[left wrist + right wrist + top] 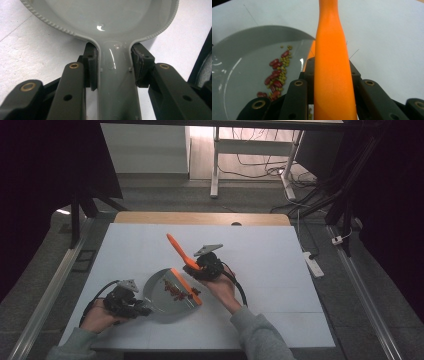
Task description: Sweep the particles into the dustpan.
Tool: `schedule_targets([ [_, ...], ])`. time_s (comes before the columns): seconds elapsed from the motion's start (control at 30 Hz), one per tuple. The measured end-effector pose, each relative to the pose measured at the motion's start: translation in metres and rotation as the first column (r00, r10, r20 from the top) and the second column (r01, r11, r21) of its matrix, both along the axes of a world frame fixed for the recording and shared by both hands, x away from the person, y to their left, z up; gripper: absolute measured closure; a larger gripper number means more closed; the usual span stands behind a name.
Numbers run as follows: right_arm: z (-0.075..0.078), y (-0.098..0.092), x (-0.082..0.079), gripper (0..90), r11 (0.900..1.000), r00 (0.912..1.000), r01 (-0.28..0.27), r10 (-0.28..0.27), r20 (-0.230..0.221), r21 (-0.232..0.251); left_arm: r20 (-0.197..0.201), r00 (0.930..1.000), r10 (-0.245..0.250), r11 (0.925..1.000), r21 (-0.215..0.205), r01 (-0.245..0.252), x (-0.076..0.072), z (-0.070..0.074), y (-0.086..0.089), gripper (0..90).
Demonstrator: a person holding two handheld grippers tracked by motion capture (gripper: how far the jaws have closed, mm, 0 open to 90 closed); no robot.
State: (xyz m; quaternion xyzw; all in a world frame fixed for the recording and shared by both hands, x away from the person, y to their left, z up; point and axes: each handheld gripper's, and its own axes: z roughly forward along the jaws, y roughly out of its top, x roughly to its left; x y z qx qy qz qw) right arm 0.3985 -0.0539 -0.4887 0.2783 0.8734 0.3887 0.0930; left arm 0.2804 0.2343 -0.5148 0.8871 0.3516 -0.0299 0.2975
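Orange brush handle (333, 65) clamped in right gripper (332, 75), bristles hidden; left gripper (113, 67) clamping dustpan (100, 17).

Black grippers (brass-coloured rivets on the fingers (90, 67)), trailing black cables, grey-green sleeves.

Left claw (113, 72) clamps grey dustpan handle (116, 87); white table (32, 50) beneath

A grey plastic dustpan (162, 296) lies flat on the white desk (280, 270), its handle clamped between the left gripper's (131, 307) jaws. Red beans (275, 75) and small yellow-green grains (284, 63) lie heaped inside it near the orange lip. An orange brush handle (178, 249), tilted up and away, sits gripped in the right gripper's (199, 268) jaws just beside the pan.
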Motion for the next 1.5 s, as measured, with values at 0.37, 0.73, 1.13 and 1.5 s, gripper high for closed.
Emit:
schedule_targets([
  [0.37, -0.009, -0.011, -0.002, 70.8, 0.999, 0.9993, 0.033, -0.033, -0.019, -0.022, 0.005, 1.0, 0.003, 1.0, 0.0, -0.003, -0.001, 0.0, 0.0, 61.0],
  [0.73, -0.018, -0.002, -0.005, 70.8, 0.999, 0.9994, 0.008, -0.01, -0.032, -0.042, 0.005, 1.0, 0.004, 1.0, 0.002, -0.004, -0.001, 0.001, 0.0, 61.0],
  [1.13, -0.02, 0.003, -0.01, 70.8, 1.0, 0.9981, 0.001, -0.002, -0.061, -0.016, 0.004, 1.0, 0.007, 1.0, 0.003, -0.007, -0.002, 0.001, 0.0, 61.0],
  [1.5, -0.021, 0.01, -0.019, 70.8, 1.0, 0.9972, -0.018, 0.017, -0.073, -0.006, 0.005, 1.0, 0.006, 1.0, 0.007, -0.006, -0.002, 0.002, 0.0, 61.0],
])
